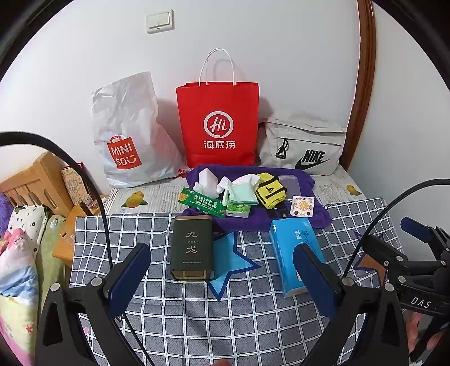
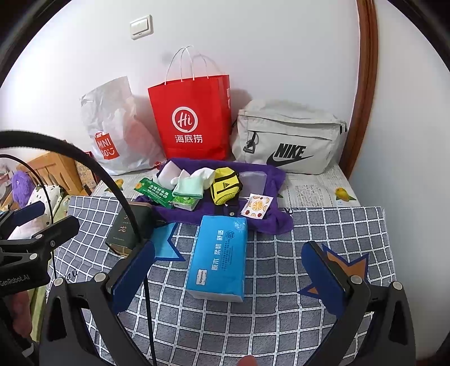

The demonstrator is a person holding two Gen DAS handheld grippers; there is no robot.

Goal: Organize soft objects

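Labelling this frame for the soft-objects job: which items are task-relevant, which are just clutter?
Task items:
purple fleece towel
mint-green folded sock
yellow mesh pouch
blue soft tissue pack
red paper bag
grey fabric Nike bag
white plastic Miniso bag

Lying about:
dark green tea tin
white wall switch
wooden bed frame
checked tablecloth

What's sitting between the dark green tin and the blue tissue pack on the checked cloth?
Only a blue star printed on the cloth lies between the dark green tin and the blue tissue pack; no loose object. The left wrist view shows it best.
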